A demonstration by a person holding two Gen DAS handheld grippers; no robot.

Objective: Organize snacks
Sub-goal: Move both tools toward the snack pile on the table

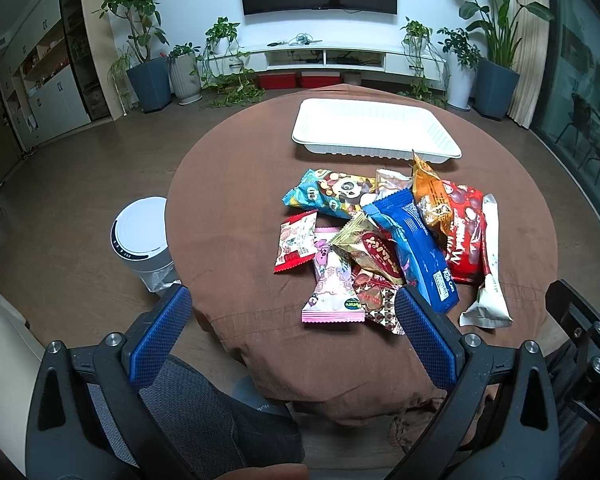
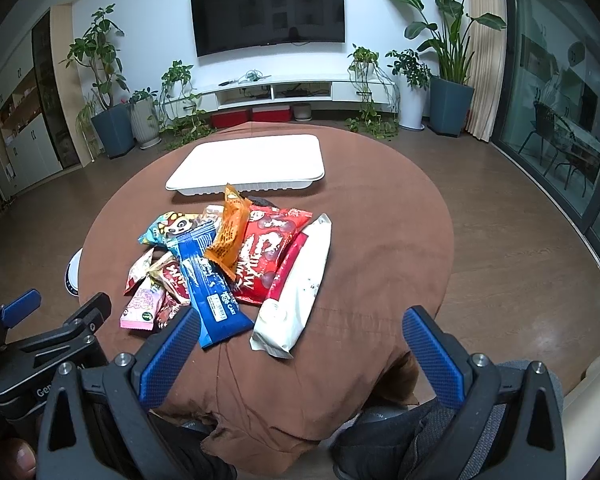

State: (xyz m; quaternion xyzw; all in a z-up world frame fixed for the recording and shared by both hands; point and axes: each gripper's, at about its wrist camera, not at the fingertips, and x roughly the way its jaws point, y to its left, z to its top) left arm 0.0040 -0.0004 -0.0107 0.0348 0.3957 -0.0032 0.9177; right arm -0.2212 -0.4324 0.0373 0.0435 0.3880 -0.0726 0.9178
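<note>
1. The table [image 1: 228, 184] is round and covered with a brown cloth. A white tray [image 1: 374, 128] sits on its far half, with nothing visible in it.
2. A pile of snack packets [image 1: 388, 240] lies just on the near side of the white tray; the packets overlap one another.
3. Within the pile, a blue bar packet [image 1: 414, 248] lies across the centre. A pink packet [image 1: 332, 284] is at the near-left edge of the pile, and a light blue panda packet [image 1: 332, 194] is at its far-left edge, nearest the tray on that side.
4. An orange packet [image 2: 230, 232] stands tilted on top of a red bag [image 2: 270, 252], close to the tray's near rim. A long white packet [image 2: 296, 292] lies along the red bag's right side, touching it.
5. The left tool [image 1: 292, 334] hovers at the near edge of the table, well short of the tray. Its blue-padded fingers stand apart and hold nothing; the right-hand pad is just beside the near end of the blue bar packet.
6. The right tool [image 2: 300, 354] hovers at the same near edge, fingers wide apart and empty, with the white packet's near end between them in view.
7. A white cylindrical bin [image 1: 142, 236] stands on the floor to the left of the table.
</note>
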